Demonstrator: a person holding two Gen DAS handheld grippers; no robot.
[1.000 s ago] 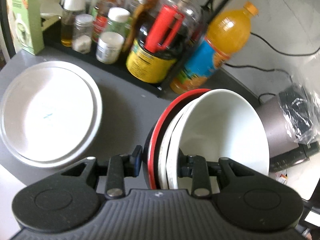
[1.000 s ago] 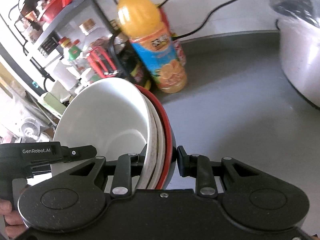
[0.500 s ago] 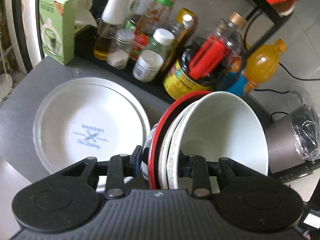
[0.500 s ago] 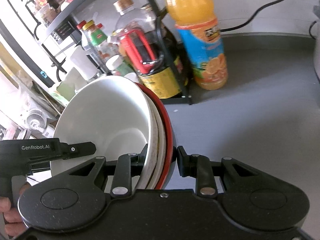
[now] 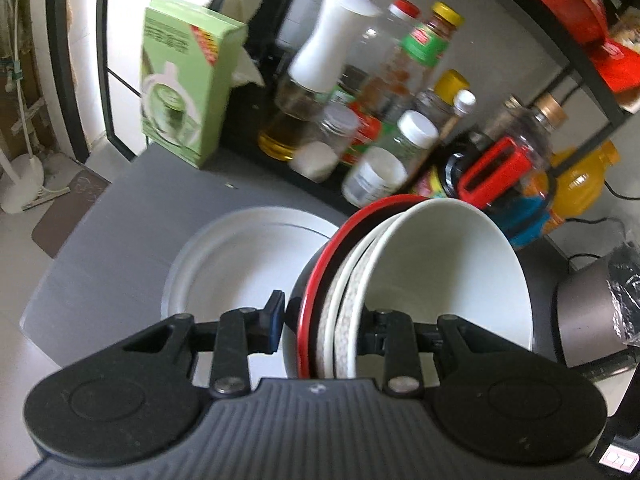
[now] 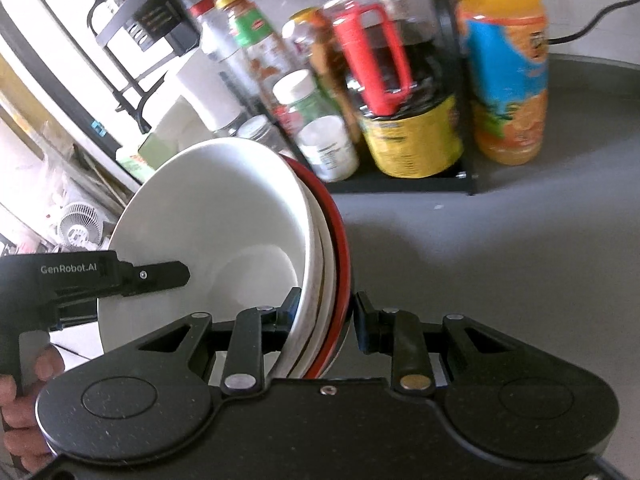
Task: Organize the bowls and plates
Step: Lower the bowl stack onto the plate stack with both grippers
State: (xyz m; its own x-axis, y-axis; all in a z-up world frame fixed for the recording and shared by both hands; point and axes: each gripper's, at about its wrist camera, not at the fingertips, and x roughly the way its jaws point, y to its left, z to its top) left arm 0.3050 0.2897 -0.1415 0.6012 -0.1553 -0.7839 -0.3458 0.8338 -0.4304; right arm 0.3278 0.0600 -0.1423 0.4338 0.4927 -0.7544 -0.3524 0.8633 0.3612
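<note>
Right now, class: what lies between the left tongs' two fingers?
The rims of the nested bowls, red one outermost, clamped between the fingers; shown in the left wrist view.

The right tongs [image 6: 324,312] clamped the rim of a tilted stack of bowls [image 6: 224,232], white nested inside red-rimmed. The left tongs [image 6: 160,276] reached in from the opposite side. Behind, bottles [image 6: 404,92] crowded a rack on the grey table [image 6: 500,252].

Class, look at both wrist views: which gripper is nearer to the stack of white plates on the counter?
Left. The left gripper holds the bowl stack right beside the white plates. The right gripper grips the bowls' opposite rim, away from the plates.
</note>
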